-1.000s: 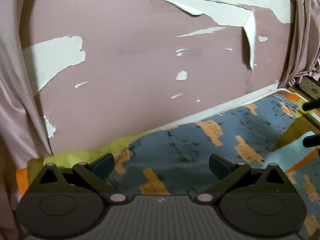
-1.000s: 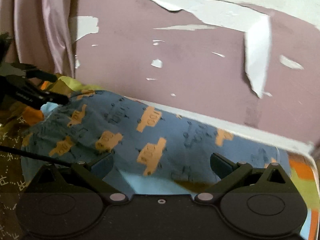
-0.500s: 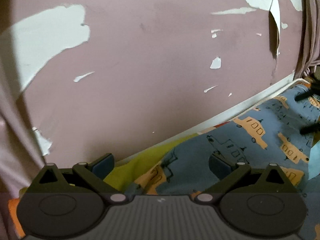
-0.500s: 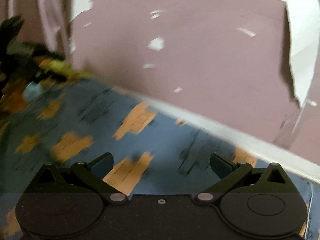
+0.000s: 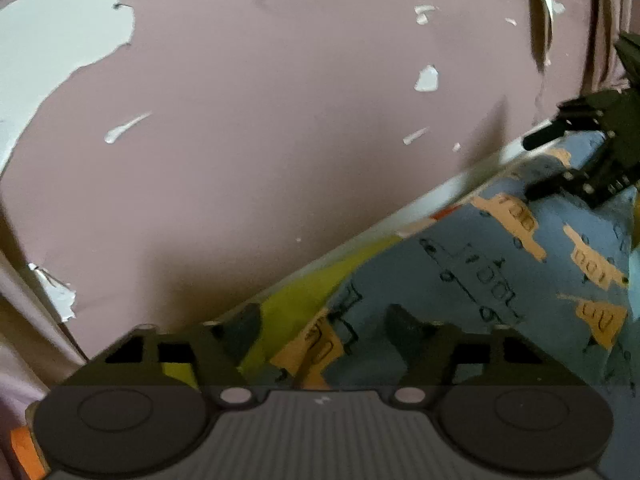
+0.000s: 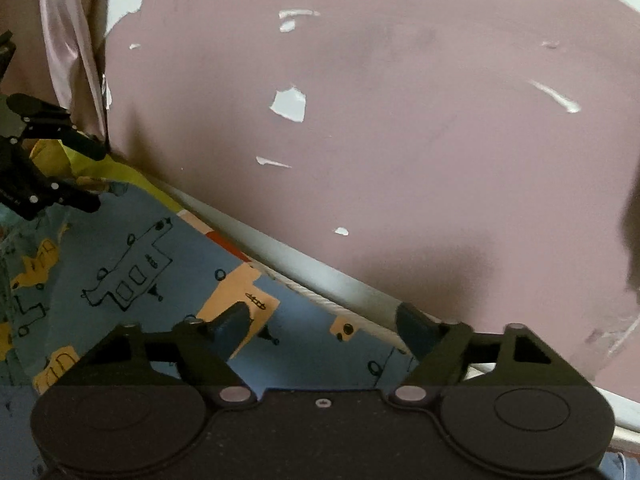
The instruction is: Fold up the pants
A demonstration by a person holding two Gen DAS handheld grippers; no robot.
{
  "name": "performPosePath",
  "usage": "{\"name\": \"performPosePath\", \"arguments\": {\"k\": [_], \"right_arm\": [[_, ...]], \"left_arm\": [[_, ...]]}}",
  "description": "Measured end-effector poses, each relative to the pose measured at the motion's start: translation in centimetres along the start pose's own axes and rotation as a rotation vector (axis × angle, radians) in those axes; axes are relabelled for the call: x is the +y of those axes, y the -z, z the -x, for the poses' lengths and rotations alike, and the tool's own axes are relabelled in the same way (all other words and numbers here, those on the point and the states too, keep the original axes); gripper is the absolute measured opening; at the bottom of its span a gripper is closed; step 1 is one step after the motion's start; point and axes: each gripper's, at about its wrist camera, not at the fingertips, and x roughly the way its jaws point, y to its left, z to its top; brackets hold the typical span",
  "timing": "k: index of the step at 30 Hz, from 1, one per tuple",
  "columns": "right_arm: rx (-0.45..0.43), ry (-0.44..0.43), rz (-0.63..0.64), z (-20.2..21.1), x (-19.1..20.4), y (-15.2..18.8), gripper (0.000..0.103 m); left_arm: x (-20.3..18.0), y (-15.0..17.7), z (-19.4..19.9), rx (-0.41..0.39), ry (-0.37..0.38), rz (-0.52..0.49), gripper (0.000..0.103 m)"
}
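Peeling pink wall (image 5: 280, 128) backs the bed where the pants (image 5: 472, 280) lie at five o'clock, both the left gripper (image 5: 320, 330) and right gripper (image 6: 324, 322), lowered since a second ago, narrowing over its far edge, nothing pinched yet.

**A lived-in bedroom at home**

This looks like a bedroom in a modest dwelling. A mauve-pink wall (image 5: 260, 140) fills most of both views, its paint flaking off in white patches (image 6: 289, 105), some large, some mere chips. A pale pink curtain (image 6: 68, 60) hangs in folds at the wall's left end. Along the foot of the wall runs the white edge of a mattress (image 6: 320, 276), covered by a bright sheet (image 5: 304, 292) in lime yellow with orange parts. Soft bedding, drapery and worn paint all speak of a private home.
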Motion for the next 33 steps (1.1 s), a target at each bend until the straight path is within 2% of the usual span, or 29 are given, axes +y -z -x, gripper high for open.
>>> {"name": "performPosePath", "arguments": {"k": [4, 7, 9, 12, 14, 16, 25, 33], "right_arm": [[0.036, -0.014, -0.036, -1.2, -0.5, 0.1, 0.065], [0.072, -0.032, -0.056, -2.1, -0.4, 0.0, 0.057], [0.089, -0.044, -0.056, -2.4, -0.3, -0.1, 0.049], [0.103, -0.050, -0.082, -2.7, -0.4, -0.2, 0.032], [0.099, -0.039, -0.081, -2.8, -0.2, -0.2, 0.008], [0.096, -0.022, -0.061, -2.8, 0.1, -0.1, 0.002], [-0.041, 0.048, -0.069, -0.8, 0.4, -1.0, 0.000], [-0.017, 0.065, -0.074, -2.4, 1.1, -0.2, 0.001]], "left_arm": [[-0.2, -0.2, -0.3, 0.039, 0.001, -0.012, 0.045], [-0.7, -0.5, -0.8, 0.074, -0.022, -0.042, 0.023], [-1.2, -0.7, -1.1, 0.091, -0.048, -0.056, 0.017], [-1.8, -0.8, -1.1, 0.092, -0.093, -0.060, 0.006], [-1.9, -0.8, -1.0, 0.085, -0.117, -0.053, 0.002], [-1.9, -0.8, -0.7, 0.074, -0.124, -0.033, 0.001], [-0.9, -0.8, 2.2, -0.029, -0.178, 0.060, 0.001], [-0.9, -0.6, 0.5, 0.024, -0.183, 0.075, 0.001]]}}
